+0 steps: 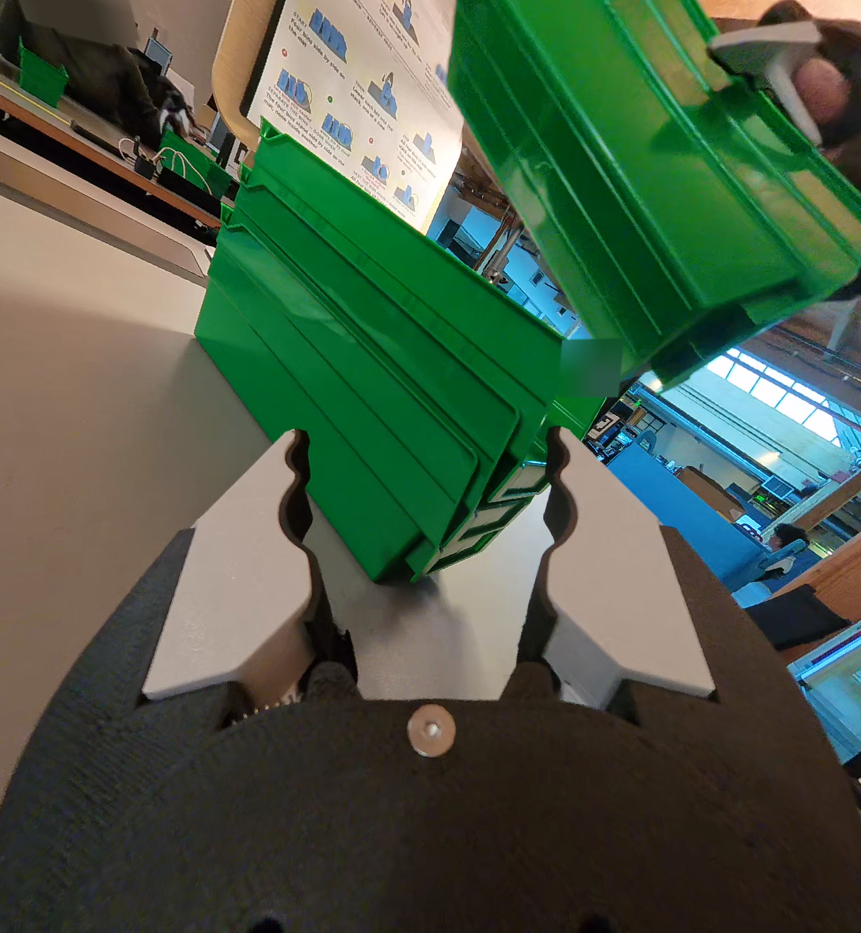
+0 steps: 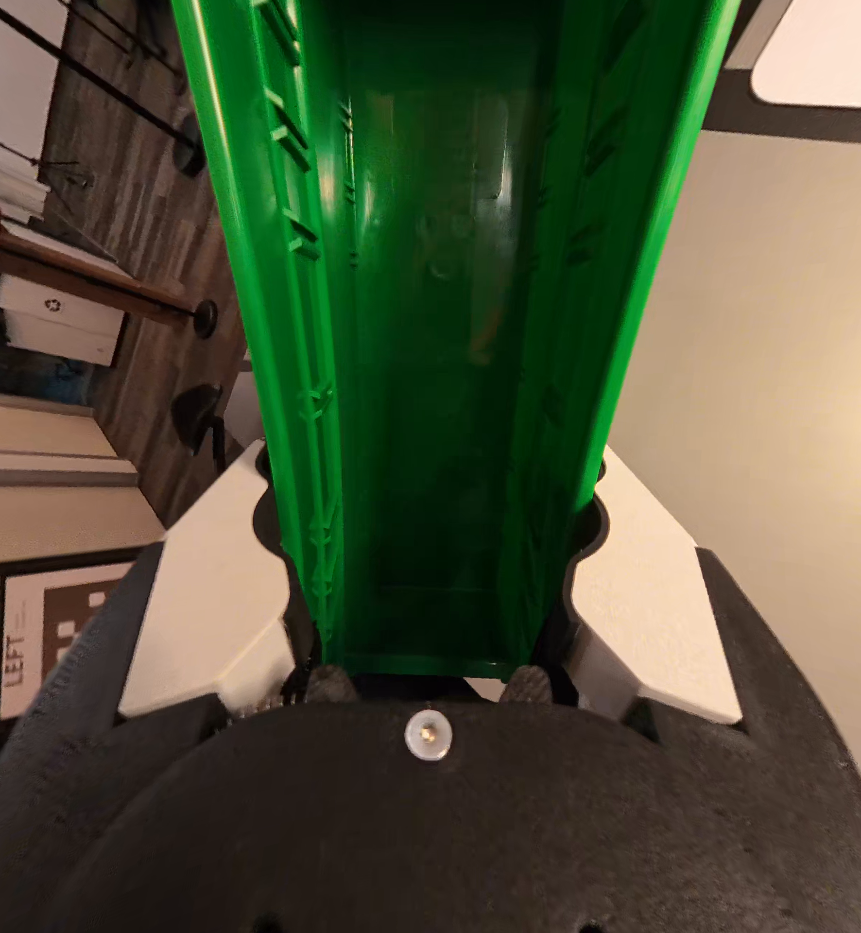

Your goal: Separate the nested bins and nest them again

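A stack of nested green bins (image 1: pixel 368 328) stands on the grey table (image 1: pixel 65 429), right in front of my left gripper (image 1: pixel 426 434). The left gripper is open. The stack's near corner reaches in between its fingers, but the pads do not press on it. My right gripper (image 2: pixel 432 452) is shut on a single green bin (image 2: pixel 443 252), with a pad against each long side wall. In the left wrist view this bin (image 1: pixel 645 176) hangs tilted in the air above and to the right of the stack, with the right gripper (image 1: pixel 766 55) at its far end.
A printed instruction sheet (image 1: pixel 368 91) stands behind the stack. More green bins (image 1: pixel 40 75) sit on a far bench at the left. A person (image 1: pixel 787 545) sits far off at the right. A framed marker card (image 2: pixel 40 631) and the wooden floor (image 2: pixel 130 227) show in the right wrist view.
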